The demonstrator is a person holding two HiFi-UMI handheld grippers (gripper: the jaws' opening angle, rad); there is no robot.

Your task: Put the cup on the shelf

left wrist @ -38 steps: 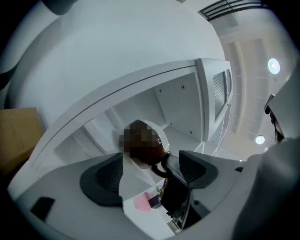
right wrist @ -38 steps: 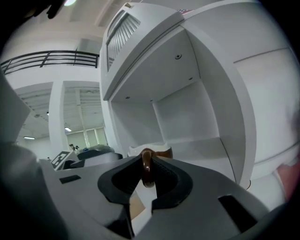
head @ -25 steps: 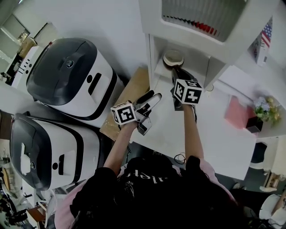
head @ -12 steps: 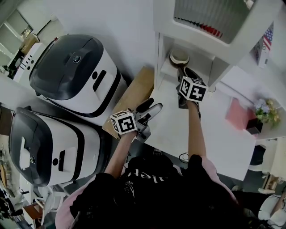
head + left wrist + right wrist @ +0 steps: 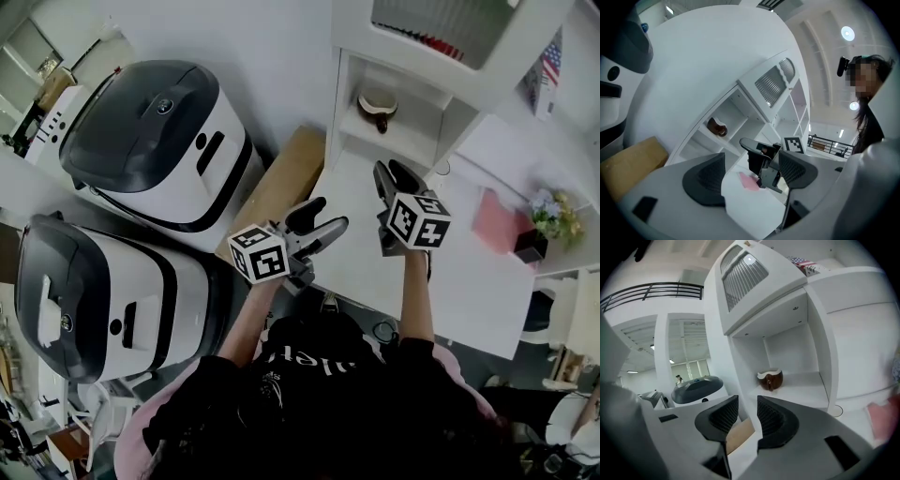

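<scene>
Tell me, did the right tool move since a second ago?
Yes. The right tool has pulled back from the shelf, toward the person, leaving the cup standing there alone.

The cup [image 5: 378, 107] sits in the shelf [image 5: 412, 136] compartment.

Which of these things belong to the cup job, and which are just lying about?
Part of the job: cup, shelf, right gripper.

Lying about: white machines, brown box, pink sheet, flowers, small flag.
</scene>
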